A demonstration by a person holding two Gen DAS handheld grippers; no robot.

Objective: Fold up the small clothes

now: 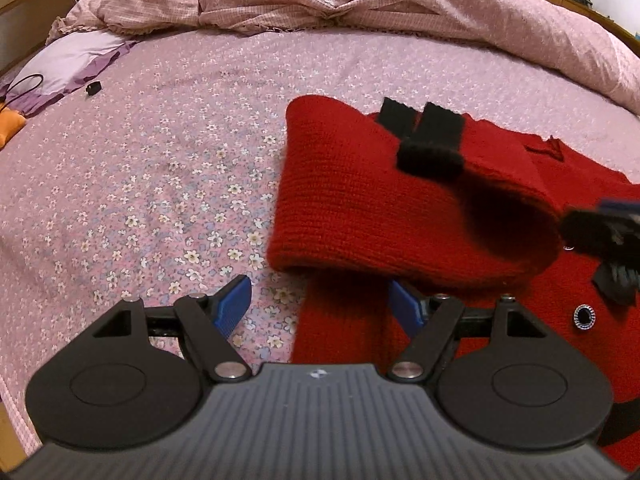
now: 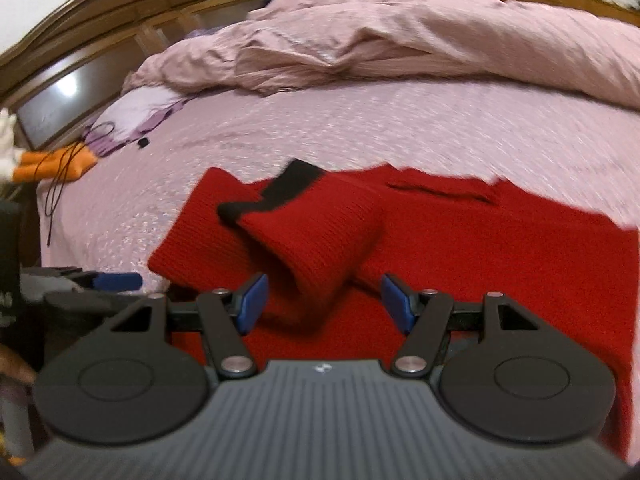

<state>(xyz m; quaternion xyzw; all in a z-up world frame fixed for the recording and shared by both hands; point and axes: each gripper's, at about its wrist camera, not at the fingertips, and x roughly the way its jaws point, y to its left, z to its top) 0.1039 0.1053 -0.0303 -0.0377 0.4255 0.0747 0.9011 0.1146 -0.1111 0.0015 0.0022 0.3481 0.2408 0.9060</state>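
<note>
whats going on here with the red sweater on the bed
A person with a gripper in each hand is folding a red knit sweater on a floral bedsheet. One sleeve with a black cuff is already folded across the body. The left gripper and right gripper both hover open, holding nothing.

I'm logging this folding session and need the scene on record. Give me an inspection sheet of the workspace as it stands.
Surface: bed sheet, pink with small flowers, mostly bare on the left.
Job's things: red knit sweater lying on the sheet, both black-cuffed sleeves folded across its body.
Clutter: small black object; orange item at the bed's edge; purple cloth.
Grippers: left gripper open, over the sweater's edge, nothing held; right gripper open above a sleeve, nothing held.
Cables: thin black cord by the orange item.
Surroundings: rumpled pink duvet; wooden headboard.
</note>
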